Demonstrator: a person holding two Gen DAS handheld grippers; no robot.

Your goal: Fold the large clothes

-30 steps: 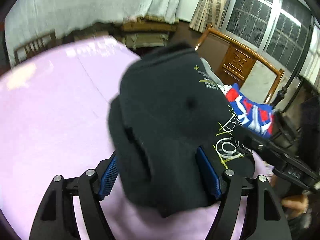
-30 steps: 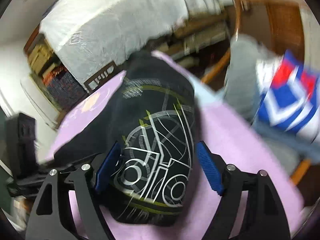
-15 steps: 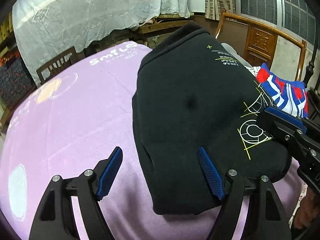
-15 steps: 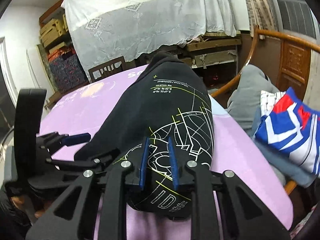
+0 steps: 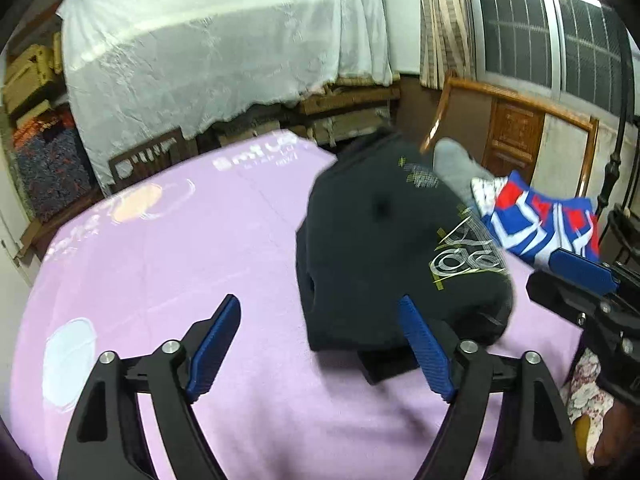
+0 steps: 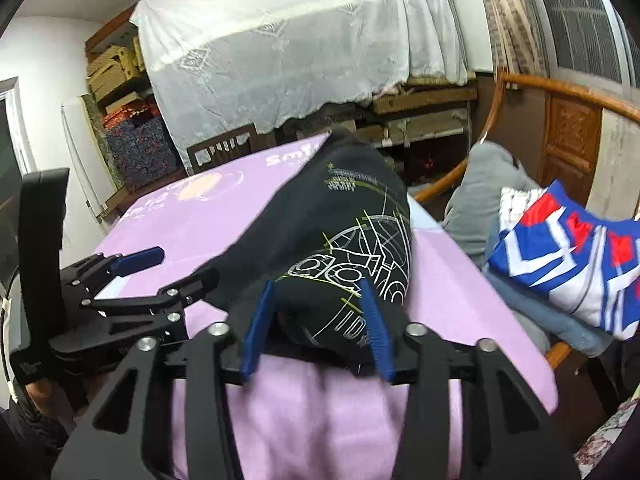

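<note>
My left tongs point(image 5: 320, 344) stand wide and are opening further, nothing between the blue pads but lilac cloth; the right-hand pad point(image 5: 424, 354) sits just at the near edge of the folded black sweatshirt with white and yellow line graphics point(image 5: 384, 248), not pressing it; my right tongs point(image 6: 316, 328) are opening too, their pads either side of the sweatshirt's near end, though whether they touch the fabric I cannot tell; the sweatshirt lies in a thick folded bundle on the lilac cloth-covered bench point(image 5: 180, 264), toward its right edge; its long axis runs from me away toward the far side of the bench, the printed circular design at the near end and the small yellow lettering at the far end; beyond the bench's right edge a red, white and blue patterned cloth point(image 6: 568, 256) rests on other folded things on a carved wooden chair point(image 6: 576, 132), with a grey garment point(image 6: 484, 192) beside it, well apart from the sweatshirt.
</note>
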